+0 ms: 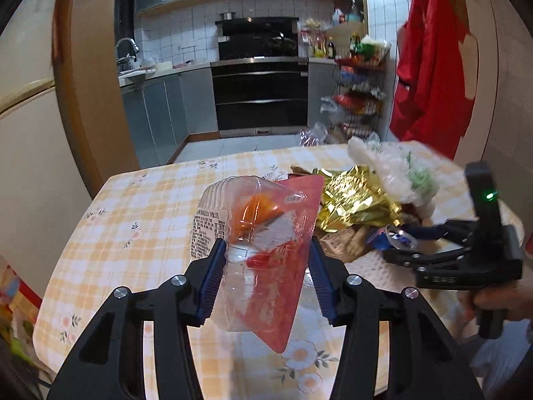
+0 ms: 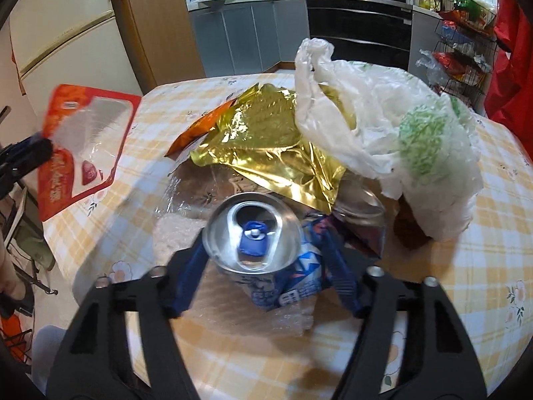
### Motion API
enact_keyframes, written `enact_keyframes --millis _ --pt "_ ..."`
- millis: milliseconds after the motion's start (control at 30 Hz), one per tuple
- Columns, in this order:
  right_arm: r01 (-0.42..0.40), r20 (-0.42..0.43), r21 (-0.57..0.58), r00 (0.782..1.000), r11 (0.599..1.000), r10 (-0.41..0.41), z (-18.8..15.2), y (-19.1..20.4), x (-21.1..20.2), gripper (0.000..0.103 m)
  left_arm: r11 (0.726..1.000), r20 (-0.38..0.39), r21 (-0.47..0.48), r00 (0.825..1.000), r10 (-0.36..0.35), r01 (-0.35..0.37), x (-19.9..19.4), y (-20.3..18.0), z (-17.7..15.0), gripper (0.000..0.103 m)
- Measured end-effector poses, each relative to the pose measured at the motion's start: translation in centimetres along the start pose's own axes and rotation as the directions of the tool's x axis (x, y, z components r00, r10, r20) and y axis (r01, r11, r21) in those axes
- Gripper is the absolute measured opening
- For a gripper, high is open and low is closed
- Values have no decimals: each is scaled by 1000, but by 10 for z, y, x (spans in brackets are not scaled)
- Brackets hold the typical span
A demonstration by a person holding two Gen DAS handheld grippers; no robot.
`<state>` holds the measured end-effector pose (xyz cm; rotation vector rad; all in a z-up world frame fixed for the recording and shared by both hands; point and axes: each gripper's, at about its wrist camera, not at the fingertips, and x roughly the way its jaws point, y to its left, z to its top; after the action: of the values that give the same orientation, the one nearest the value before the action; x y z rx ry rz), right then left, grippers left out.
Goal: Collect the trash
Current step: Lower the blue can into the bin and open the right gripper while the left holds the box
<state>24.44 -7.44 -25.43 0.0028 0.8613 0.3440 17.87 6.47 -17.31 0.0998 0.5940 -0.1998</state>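
Left gripper [image 1: 265,268] pinching a clear plastic blister pack [image 1: 256,243] with red card backing, raised over the checked tablecloth [image 1: 133,220], right gripper [image 2: 266,266] clamped on a crushed blue drink can [image 2: 263,246], mouth opened, contents not discernible, gold foil wrapper [image 2: 269,146] and white plastic bag [image 2: 383,133] heaped just behind the can.

one can [image 2: 255,240], one plastic bag [image 2: 389,123] – two grippers [image 1: 265,266]

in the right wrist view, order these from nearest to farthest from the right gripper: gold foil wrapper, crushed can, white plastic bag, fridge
1. crushed can, between the fingers of the right gripper
2. gold foil wrapper, just behind the can, mid-table
3. white plastic bag, behind and to the right, partly draped over the foil, so close to it in rank
4. fridge, off the table, far left
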Motion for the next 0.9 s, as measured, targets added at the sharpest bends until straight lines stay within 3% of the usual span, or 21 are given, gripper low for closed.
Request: enact_keyframes --millis 233,733,900 --pt "-8 40 0 999 1000 8 -14 3 -36 56 996 34 -81 999 -24 27 -34 -1 -9 49" --pt "7 117 116 993 993 -21 -51 -24 -117 56 975 41 -180 991 -124 129 -84 -28 -25 49" --pt "-22 183 133 983 991 -3 -60 -21 -153 56 973 35 -161 986 -160 164 -103 -46 -29 49"
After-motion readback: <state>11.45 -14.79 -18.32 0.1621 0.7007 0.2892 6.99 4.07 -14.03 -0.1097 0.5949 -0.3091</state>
